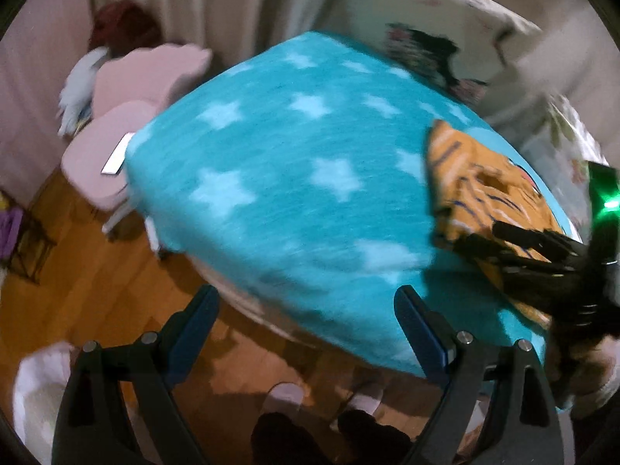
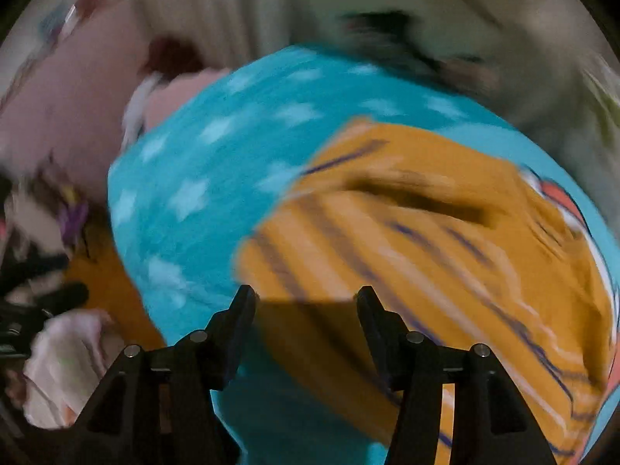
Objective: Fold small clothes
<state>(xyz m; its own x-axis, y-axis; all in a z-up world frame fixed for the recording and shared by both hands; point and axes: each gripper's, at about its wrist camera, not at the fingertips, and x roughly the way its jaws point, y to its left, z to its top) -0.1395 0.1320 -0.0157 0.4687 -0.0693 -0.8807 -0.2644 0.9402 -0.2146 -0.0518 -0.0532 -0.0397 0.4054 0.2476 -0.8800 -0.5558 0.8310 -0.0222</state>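
An orange striped small garment (image 2: 445,232) lies on a table covered with a teal blanket with pale stars (image 2: 201,178). In the left wrist view the garment (image 1: 476,182) sits at the table's right side. My right gripper (image 2: 306,302) is open and empty, just above the garment's near edge; it also shows in the left wrist view (image 1: 500,240) over the garment. My left gripper (image 1: 306,302) is open and empty, over the table's near left edge, away from the garment. Both views are motion-blurred.
A pink child's chair (image 1: 116,124) stands at the table's far left on a wooden floor (image 1: 97,271). A cushion and pale sofa (image 1: 445,19) lie behind the table. White cloth (image 1: 38,387) lies on the floor at lower left.
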